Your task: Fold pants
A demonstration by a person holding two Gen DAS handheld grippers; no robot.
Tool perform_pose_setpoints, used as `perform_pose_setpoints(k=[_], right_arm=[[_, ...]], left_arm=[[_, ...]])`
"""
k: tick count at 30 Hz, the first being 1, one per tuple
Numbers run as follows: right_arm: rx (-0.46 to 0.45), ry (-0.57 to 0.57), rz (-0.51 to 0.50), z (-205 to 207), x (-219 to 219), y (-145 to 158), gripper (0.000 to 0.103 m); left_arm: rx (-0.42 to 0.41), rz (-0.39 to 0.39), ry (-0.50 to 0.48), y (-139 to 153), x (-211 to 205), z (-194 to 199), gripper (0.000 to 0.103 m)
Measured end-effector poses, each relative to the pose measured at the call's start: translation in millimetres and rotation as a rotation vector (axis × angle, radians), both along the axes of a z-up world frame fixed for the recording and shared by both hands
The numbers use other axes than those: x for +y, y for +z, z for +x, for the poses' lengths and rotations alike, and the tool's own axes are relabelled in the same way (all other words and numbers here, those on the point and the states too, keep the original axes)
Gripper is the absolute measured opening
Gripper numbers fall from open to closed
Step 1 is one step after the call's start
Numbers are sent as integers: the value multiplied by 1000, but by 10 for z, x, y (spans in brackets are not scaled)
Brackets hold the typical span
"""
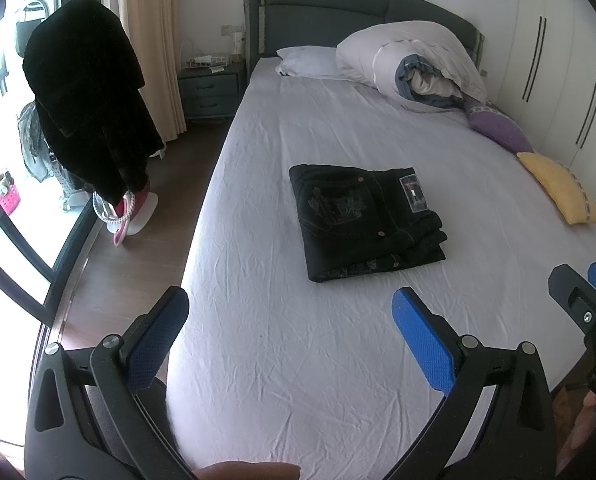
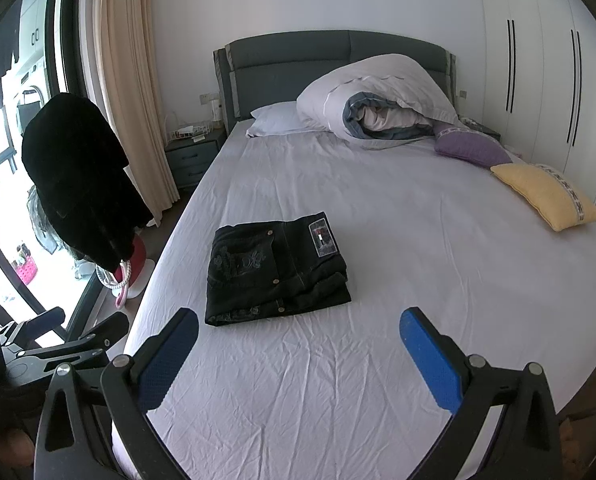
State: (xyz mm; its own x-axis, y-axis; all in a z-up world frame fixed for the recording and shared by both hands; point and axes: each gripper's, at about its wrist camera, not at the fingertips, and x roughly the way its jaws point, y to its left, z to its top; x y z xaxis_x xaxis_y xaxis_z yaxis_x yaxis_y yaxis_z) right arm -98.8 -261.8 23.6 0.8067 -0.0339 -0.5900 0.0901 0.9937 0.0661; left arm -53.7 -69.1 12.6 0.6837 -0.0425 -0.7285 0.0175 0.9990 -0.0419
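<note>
Grippers, left gripper (image 1: pixel 290 336) and right gripper (image 2: pixel 298 350), hover level, jaws wide and empty, short of folded pants (image 1: pixel 363 220).

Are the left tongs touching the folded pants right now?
Apart. The left wrist view shows the left tongs open, with bare sheet between their tips and the folded pants.

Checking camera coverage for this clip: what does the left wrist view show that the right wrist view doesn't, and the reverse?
Only the left wrist view shows the right tongs at its right edge and part of a hand below them.

Only the right wrist view shows the left tongs at its left edge and a second nightstand by the wardrobe.

Both show open tongs held apart from the folded black pants lying on the bed sheet, plus the yellow cushion and the dark coat.
</note>
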Motion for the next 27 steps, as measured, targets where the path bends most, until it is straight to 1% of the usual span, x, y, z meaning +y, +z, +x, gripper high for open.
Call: perform_pose_setpoints(k=[27], right_arm=[[4,1,3,-5,-7,4,103]], left_arm=[[14,0,-14,-43,-3,35,103]])
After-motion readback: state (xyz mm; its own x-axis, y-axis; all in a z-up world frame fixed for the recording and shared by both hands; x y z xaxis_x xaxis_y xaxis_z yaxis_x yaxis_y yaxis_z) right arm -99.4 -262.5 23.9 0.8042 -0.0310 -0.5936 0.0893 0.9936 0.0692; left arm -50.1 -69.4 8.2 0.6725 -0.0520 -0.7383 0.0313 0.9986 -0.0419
